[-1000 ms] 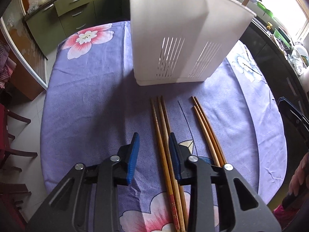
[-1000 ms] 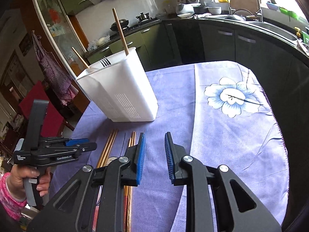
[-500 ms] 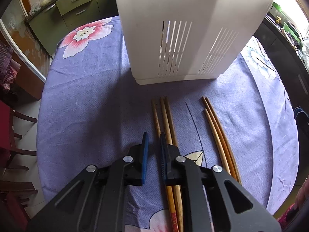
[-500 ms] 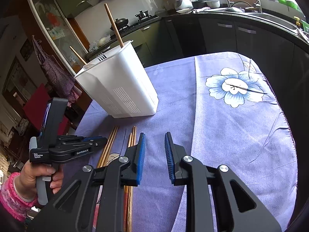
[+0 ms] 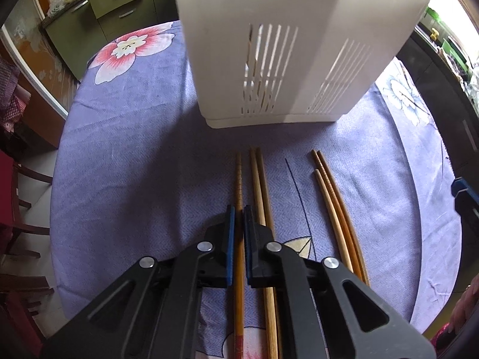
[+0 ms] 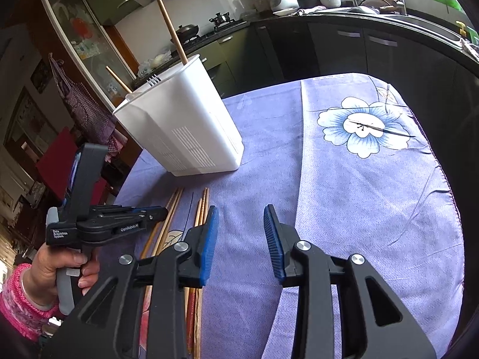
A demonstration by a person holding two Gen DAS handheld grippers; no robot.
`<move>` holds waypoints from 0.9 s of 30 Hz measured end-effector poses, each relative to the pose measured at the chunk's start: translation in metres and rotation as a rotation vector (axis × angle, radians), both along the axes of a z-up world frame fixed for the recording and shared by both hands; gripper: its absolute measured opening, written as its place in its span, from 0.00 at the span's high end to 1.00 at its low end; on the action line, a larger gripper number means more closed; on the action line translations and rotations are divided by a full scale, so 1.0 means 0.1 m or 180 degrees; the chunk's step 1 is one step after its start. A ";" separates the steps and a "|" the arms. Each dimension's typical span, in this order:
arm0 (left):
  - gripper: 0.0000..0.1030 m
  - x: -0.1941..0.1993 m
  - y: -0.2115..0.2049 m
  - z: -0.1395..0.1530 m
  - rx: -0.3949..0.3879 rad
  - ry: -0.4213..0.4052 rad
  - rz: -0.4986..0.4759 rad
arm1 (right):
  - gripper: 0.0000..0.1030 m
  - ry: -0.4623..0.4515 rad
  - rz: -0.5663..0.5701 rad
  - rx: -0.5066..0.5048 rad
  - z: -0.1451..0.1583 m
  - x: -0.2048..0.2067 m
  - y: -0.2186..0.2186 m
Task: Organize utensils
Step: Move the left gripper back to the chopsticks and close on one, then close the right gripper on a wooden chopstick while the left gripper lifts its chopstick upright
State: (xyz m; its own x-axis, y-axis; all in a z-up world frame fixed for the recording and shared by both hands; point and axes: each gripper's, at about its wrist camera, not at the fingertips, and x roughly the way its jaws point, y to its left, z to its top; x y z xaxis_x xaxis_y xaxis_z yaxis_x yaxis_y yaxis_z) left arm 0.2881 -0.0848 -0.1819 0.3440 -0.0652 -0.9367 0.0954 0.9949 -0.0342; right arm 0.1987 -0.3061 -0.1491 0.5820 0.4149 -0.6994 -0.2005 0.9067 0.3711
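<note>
Several wooden chopsticks lie on the purple flowered cloth in front of a white slotted utensil holder (image 5: 287, 48). My left gripper (image 5: 239, 209) is shut on the leftmost chopstick (image 5: 238, 176), low over the cloth. Two more chopsticks (image 5: 260, 185) lie just right of it, and another group (image 5: 332, 203) lies farther right. My right gripper (image 6: 241, 221) is open and empty above the cloth, right of the chopsticks (image 6: 202, 206). The holder (image 6: 185, 131) has two chopsticks (image 6: 173, 33) and a fork standing in it. The left gripper (image 6: 161, 212) shows at left.
The round table (image 6: 374, 179) has its edge close on the right. Dark kitchen counters with a sink (image 6: 374, 9) run behind. Green cabinets (image 5: 98, 9) and red chairs (image 5: 12, 197) stand to the left.
My left gripper moved forward along the chopsticks and closed on the leftmost one. My right gripper opened wider and stayed about where it was.
</note>
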 end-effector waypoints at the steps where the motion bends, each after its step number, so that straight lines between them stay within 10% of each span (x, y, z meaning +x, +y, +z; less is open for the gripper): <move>1: 0.94 -0.01 0.03 0.03 -0.0034 -0.0048 0.0015 | 0.68 0.0018 0.0021 -0.0045 -0.02 0.02 0.03; 14: 0.94 -0.74 0.32 0.85 -0.0186 -0.1185 0.0021 | 0.72 0.0449 0.0454 -0.0406 -0.42 0.60 0.62; 27: 0.94 -1.02 0.34 1.00 -0.0164 -0.1417 -0.0071 | 0.77 0.0560 0.0603 -0.0734 -0.58 0.75 1.04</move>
